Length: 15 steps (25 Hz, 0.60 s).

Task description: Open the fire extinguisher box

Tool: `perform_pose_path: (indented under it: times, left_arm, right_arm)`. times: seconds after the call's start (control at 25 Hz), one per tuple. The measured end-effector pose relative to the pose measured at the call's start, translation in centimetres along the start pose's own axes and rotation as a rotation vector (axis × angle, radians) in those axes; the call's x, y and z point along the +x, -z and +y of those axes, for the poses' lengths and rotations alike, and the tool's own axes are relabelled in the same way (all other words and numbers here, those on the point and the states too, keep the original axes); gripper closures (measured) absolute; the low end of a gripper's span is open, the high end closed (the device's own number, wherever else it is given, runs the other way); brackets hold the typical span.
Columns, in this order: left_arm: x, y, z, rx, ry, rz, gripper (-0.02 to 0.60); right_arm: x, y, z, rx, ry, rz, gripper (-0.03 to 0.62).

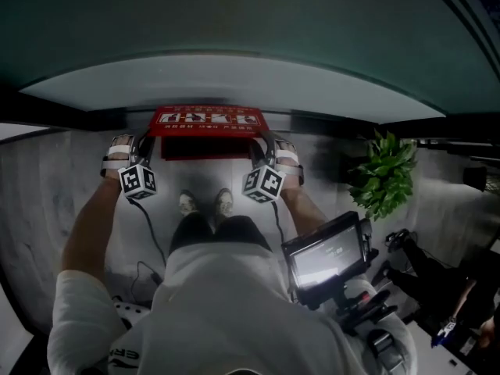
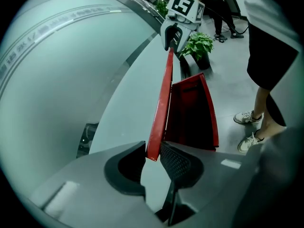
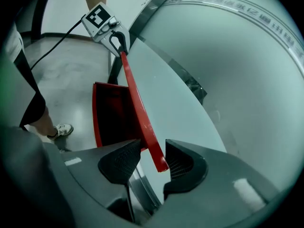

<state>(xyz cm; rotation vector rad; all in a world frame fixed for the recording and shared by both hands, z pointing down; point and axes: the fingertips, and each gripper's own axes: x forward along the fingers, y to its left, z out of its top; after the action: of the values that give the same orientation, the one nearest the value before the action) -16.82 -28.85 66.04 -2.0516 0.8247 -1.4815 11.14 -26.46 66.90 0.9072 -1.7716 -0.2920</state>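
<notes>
Jaws of my left gripper (image 2: pixel 153 147) are clamped on one corner of the red lid (image 2: pixel 161 94), with its edge pinched between the pads. Those of my right gripper (image 3: pixel 153 145) stand wide apart around the opposite corner. The lid edge runs between them, nearer the pad on the box side, with a clear gap to the other pad, so they grip nothing. From each pair of jaws the lid stretches straight ahead to the other gripper at its far end. It is raised off the box (image 2: pixel 192 115), whose dark red inside gapes just beside and below both pairs of jaws. A potted plant (image 1: pixel 383 174) stands out past the right jaws. My shoes (image 1: pixel 205 203) are on the floor behind both pairs.
</notes>
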Motion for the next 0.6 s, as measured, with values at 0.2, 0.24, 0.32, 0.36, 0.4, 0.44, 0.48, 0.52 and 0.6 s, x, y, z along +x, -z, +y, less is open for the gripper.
perform_pose_path:
  times: [0.2,0.24,0.32,0.36,0.4,0.44,0.48,0.52,0.6]
  left_arm:
    - [0.4,-0.1,0.8,-0.028,-0.011,0.007,0.486]
    - [0.6,-0.2,1.2,-0.036,-0.015,0.004,0.486]
    - [1.2,-0.4,2.2,-0.045,-0.024,-0.005,0.483]
    - [1.4,-0.4,2.7,-0.050,-0.028,-0.009,0.482]
    - [1.6,-0.3,3.2,-0.057,-0.031,-0.012,0.480]
    - [1.9,-0.3,3.7,-0.064,-0.035,-0.015,0.479]
    - [2.2,-0.3,4.3,-0.072,-0.038,-0.016,0.477]
    - [2.6,-0.4,4.8,-0.082,-0.040,-0.017,0.476]
    - [3.4,-0.6,5.8,-0.103,-0.049,-0.015,0.472]
  right_arm:
    - [0.8,0.3,-1.4,-0.037,0.020,0.003,0.461]
    - [1.0,0.2,-1.8,-0.038,0.026,0.001,0.462]
    - [1.4,0.0,-2.6,-0.040,0.039,0.001,0.464]
    - [1.6,-0.2,-2.9,-0.043,0.044,0.002,0.464]
    - [1.8,-0.5,-3.3,-0.044,0.048,0.002,0.465]
    - [2.1,-0.7,-3.7,-0.043,0.054,0.002,0.465]
    - [2.4,-0.9,-4.2,-0.042,0.063,0.004,0.465]
    - [2.6,-1.0,-4.8,-0.041,0.073,0.008,0.465]
    - [3.2,-1.2,-6.0,-0.041,0.096,0.018,0.465]
